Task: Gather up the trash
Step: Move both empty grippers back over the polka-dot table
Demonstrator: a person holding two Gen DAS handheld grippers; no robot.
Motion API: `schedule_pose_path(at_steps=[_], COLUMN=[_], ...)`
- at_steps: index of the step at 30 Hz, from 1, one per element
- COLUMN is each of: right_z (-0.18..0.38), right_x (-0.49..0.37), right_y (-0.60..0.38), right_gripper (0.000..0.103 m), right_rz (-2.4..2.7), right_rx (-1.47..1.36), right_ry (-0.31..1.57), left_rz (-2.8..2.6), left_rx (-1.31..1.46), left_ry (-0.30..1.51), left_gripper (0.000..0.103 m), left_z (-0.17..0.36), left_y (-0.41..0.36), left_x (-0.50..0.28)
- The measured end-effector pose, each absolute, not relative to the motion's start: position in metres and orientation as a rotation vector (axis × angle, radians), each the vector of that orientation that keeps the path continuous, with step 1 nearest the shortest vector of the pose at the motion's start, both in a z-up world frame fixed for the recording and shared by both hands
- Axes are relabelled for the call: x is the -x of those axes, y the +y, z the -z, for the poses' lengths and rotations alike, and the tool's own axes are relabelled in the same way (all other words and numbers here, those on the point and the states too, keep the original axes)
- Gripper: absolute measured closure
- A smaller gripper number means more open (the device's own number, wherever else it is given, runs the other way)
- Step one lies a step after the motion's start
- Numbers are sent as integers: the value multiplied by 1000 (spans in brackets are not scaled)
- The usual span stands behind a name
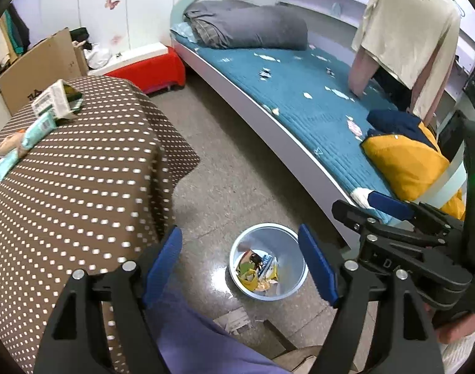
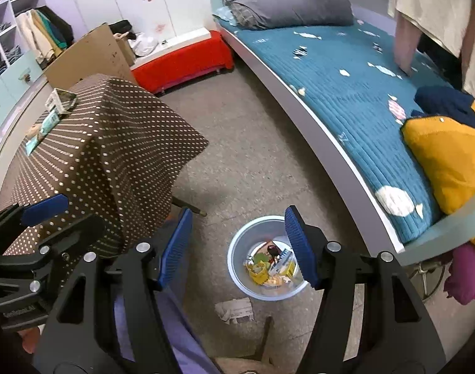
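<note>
So both grippers are hanging over the trash bin (image 1: 268, 261) on the floor right now, pointing steeply down at it. The left gripper (image 1: 247, 268) is showing its blue fingers (image 1: 162, 265) spread wide with nothing between them, and the right gripper (image 2: 237, 249) is doing the same, fingers (image 2: 299, 246) apart and empty. From each camera the bin is sitting right in the gap, which makes sense if you're dropping stuff in from above.

The bin is already holding a pile of wrappers and paper (yellow, white, some green), so I'd guess a good part of the job is done. It's standing between the table (image 1: 91, 162) with the brown dotted cloth and the bed (image 2: 346, 93), probably so it's in reach of both.

Still looking like trash to me: a crumpled paper (image 2: 234, 310) lying on the floor just beside the bin, and a few packets (image 1: 55, 99) sitting at the far end of the table. The white bits on the bed cover could be printed pattern or scraps, I honestly can't tell

Floor paper seems the easiest next grab since it's closest
</note>
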State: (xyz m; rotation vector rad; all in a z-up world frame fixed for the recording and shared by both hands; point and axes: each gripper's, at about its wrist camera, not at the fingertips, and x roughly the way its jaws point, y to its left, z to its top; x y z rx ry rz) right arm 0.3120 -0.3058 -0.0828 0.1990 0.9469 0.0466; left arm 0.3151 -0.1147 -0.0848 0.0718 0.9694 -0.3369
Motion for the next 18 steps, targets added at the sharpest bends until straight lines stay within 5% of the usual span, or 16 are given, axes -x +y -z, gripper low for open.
schedule_pose_path(at_steps=[18], right_z=[47], right_x=[-330], right_y=[-198], right_gripper=[41], right_rz=[-251], right_rx=[-93], right_ry=[894], left_rz=[123], left_rx=[-4], left_ry=[893], left_gripper=[26], left_z=[47], left_y=[-13], left_x=[-300])
